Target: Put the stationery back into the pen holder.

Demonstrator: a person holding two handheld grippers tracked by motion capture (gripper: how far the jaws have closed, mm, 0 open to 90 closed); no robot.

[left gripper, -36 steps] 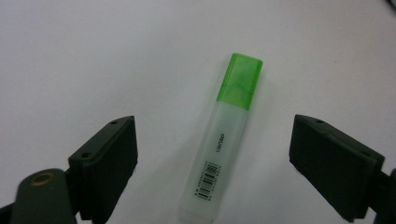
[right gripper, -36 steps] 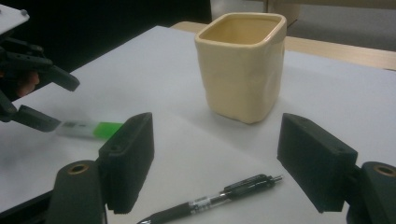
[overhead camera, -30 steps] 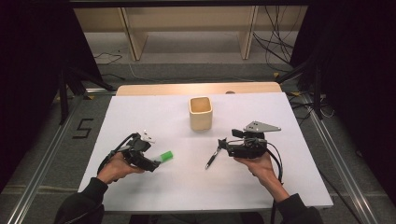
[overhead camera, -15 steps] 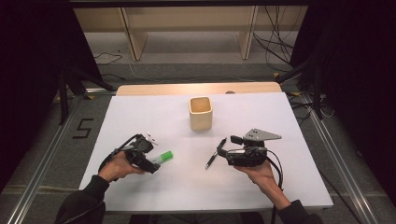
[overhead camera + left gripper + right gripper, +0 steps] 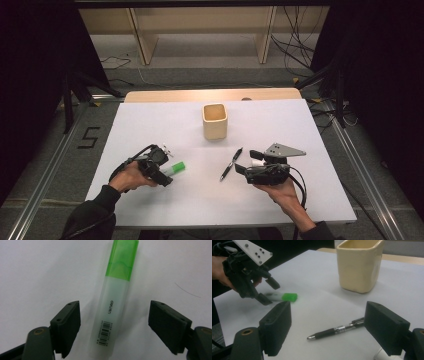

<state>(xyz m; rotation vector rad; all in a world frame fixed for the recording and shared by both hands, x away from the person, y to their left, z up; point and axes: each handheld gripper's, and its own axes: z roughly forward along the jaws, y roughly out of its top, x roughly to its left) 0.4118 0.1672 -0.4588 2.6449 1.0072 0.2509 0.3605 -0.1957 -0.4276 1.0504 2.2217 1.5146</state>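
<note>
In the high view, a cream cup [image 5: 215,121] is seen standing mid-table on the white sheet [image 5: 310,130]. The left gripper [image 5: 167,172] is held over a green-capped highlighter [image 5: 174,168]; a black pen [image 5: 231,163] lies just beside the right gripper [image 5: 241,169].

In the left gripper view, the highlighter [image 5: 113,302] is seen lying between spread jaws, untouched.

In the right gripper view, the jaws are parted, with the pen [image 5: 337,330] lying on the sheet between them, the cup [image 5: 359,265] beyond.

A cup [image 5: 215,121] stands mid-table [image 5: 310,130]; nearer, a highlighter [image 5: 173,168] lies left and a pen [image 5: 231,163] lies right.
</note>
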